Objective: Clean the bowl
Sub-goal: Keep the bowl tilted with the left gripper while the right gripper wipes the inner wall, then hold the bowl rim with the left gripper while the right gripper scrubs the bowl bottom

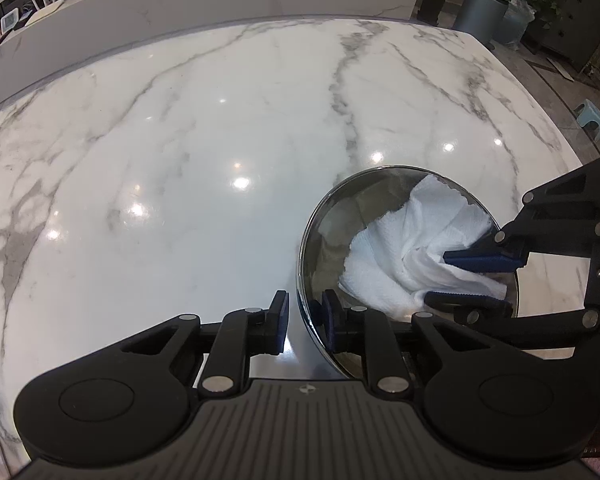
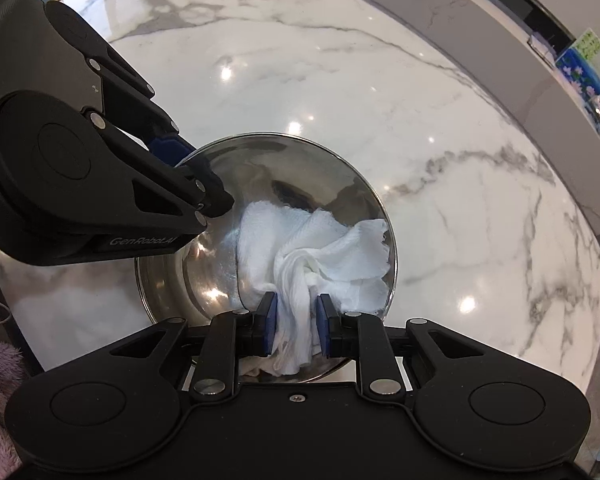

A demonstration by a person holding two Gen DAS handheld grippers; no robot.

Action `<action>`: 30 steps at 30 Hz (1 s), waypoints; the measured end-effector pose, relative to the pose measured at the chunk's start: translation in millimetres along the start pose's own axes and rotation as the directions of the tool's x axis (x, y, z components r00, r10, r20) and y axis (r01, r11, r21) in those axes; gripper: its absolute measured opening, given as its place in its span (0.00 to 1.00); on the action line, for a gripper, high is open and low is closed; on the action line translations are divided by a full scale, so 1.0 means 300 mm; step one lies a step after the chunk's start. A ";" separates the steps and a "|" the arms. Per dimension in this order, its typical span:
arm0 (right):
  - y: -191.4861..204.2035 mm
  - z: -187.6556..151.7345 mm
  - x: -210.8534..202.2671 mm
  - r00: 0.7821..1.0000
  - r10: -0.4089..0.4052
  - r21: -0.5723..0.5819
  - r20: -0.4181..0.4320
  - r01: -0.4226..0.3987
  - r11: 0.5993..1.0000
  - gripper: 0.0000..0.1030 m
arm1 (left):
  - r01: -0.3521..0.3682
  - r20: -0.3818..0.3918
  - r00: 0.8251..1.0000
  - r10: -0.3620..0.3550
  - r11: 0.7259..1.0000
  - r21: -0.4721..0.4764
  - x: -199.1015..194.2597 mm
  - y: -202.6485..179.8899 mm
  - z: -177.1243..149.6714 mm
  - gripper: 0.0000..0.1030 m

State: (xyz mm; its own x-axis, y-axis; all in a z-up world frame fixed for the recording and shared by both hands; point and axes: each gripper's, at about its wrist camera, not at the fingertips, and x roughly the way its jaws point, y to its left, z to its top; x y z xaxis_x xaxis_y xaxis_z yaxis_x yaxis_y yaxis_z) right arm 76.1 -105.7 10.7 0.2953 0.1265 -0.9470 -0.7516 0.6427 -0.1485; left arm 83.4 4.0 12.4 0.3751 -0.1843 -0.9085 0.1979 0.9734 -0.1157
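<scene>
The steel bowl [image 2: 300, 168] sits on the marble counter [image 2: 440, 128]. It looks thin-walled, light, stiff and slick, likely to skate unless pinned at its rim. There the left claw [image 1: 304, 322] is clamped, one pad inside and one outside. The right claw [image 2: 296, 320] is pinched on a wad of white paper towel [image 2: 320, 256] lying inside the bowl; the towel looks soft, limp and easily torn. "GenRobot.AI" reads on the left claw's body.
</scene>
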 end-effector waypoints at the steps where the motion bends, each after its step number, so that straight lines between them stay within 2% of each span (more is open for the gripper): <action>1: -0.002 0.000 -0.001 1.000 0.002 0.003 0.000 -0.002 1.000 0.18 | 0.010 -0.005 1.000 -0.010 1.000 -0.015 0.000 0.004 -0.001 0.17; 6: 0.004 0.012 0.005 1.000 0.004 0.007 -0.001 -0.004 1.000 0.18 | 0.083 -0.048 0.995 -0.087 0.993 -0.088 0.001 0.019 -0.021 0.28; 12: 0.002 0.013 0.008 1.000 0.008 0.010 0.001 -0.008 1.000 0.18 | 0.123 -0.079 0.988 -0.134 0.985 -0.122 -0.002 0.019 -0.041 0.30; 17: -0.009 0.009 0.009 1.000 0.021 0.022 0.005 -0.021 1.000 0.18 | 0.108 -0.069 0.991 -0.113 0.992 -0.068 -0.008 -0.001 -0.041 0.29; 22: -0.032 0.005 0.011 0.997 0.074 0.063 -0.003 -0.074 0.995 0.18 | 0.082 -0.062 0.995 -0.084 0.996 -0.043 0.003 -0.006 -0.030 0.20; 25: -0.039 0.004 0.013 0.991 0.136 0.099 0.004 -0.136 0.986 0.19 | 0.051 -0.062 0.997 -0.052 0.998 -0.022 0.012 -0.016 -0.025 0.18; 30: -0.041 0.005 0.024 0.967 0.251 0.160 0.035 -0.254 0.954 0.19 | 0.033 -0.057 0.998 -0.034 0.999 -0.014 0.015 -0.018 -0.025 0.18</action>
State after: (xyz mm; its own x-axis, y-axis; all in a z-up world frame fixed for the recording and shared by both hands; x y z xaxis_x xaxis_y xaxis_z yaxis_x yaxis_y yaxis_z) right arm 88.3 -111.6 6.2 0.1173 0.3101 -0.9434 -0.6976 0.7019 0.1440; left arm 77.2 -1.2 5.9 0.3163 -0.2091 -0.9253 0.1973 0.9686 -0.1514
